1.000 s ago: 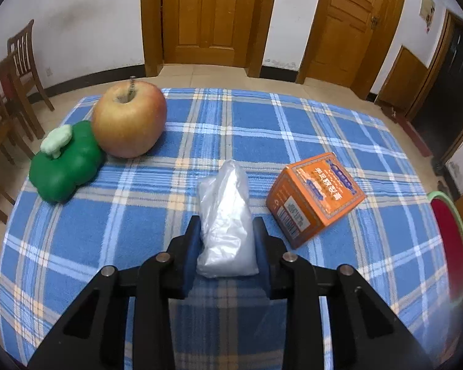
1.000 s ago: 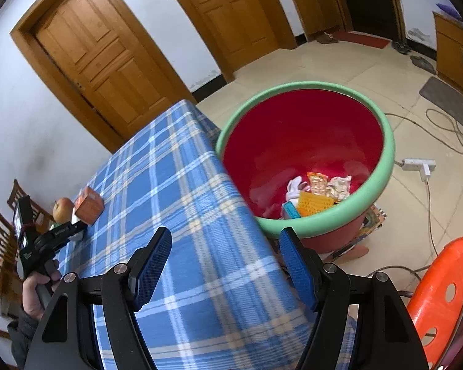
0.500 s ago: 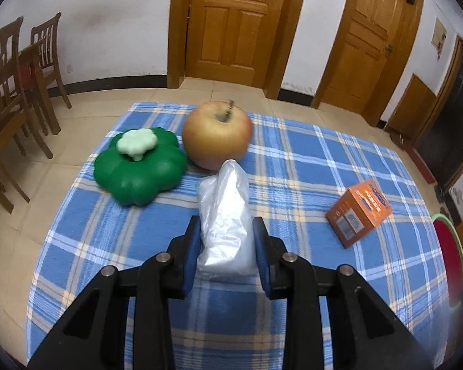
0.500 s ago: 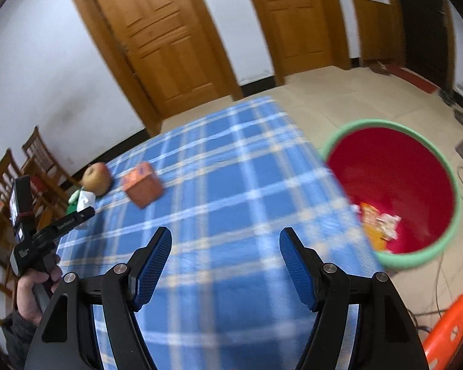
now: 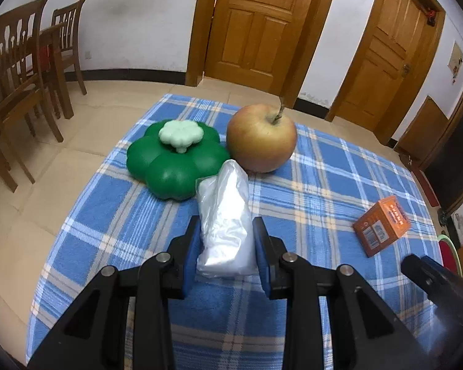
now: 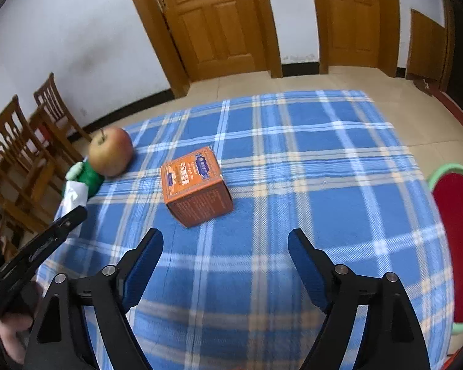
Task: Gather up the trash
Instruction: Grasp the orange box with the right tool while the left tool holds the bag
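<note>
The left tongs are clenched on a crumpled white plastic bag, which is held between the blue pads above the plaid tabletop. The right tongs are spread wide with nothing between the fingers. The orange box is taken as the landmark: it rests on the tabletop just beyond the right tongs. Left of the box, the held bag is seen, and beyond the bag a green clover-shaped container and an apple are set side by side. Right of the box, past the tabletop edge, a red basin with a green rim is seen.
</note>
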`<state>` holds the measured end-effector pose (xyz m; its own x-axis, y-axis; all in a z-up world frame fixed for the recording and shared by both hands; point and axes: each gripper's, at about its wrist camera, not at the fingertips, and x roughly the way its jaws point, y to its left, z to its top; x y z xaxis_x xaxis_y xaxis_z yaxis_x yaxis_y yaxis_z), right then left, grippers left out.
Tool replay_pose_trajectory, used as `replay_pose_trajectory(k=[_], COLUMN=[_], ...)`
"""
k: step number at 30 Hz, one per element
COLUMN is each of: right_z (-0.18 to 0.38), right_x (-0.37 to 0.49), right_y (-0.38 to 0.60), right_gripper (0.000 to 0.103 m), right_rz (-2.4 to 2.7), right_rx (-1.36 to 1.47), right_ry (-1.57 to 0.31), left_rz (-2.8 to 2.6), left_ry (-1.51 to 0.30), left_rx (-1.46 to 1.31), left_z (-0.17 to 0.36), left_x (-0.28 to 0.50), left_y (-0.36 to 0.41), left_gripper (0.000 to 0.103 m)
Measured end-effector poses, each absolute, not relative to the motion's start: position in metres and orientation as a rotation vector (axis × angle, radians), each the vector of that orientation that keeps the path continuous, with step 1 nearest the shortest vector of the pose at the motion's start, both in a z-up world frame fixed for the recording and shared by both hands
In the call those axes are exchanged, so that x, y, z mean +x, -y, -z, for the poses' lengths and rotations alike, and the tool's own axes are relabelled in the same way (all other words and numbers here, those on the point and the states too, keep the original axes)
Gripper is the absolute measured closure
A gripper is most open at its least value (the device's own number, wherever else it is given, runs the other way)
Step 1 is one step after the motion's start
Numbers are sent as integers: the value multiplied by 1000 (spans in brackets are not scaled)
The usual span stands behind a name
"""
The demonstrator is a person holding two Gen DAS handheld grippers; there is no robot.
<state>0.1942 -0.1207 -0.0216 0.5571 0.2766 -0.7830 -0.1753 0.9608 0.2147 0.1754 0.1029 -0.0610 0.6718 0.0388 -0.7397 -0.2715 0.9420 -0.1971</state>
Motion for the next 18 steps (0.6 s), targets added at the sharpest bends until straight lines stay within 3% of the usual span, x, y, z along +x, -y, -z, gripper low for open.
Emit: replay_pose_trajectory(k=[5,15,18], right_z=[26,36,40], right_x=[209,232,235], right_y=[104,77,74], right_gripper=[1,1,7], right_rz=[-270,-269,-270], right_rx=[47,-72,-47], right_ry=[-928,-889,-906], left_rz=[-179,-171,-170], left_ry=[-825,-840,-840], left_rx=[-329,-340,-335], left_z=[66,72,71], left_x=[175,177,177], left_y=[-107,-109,-108], left_gripper=[70,70,70])
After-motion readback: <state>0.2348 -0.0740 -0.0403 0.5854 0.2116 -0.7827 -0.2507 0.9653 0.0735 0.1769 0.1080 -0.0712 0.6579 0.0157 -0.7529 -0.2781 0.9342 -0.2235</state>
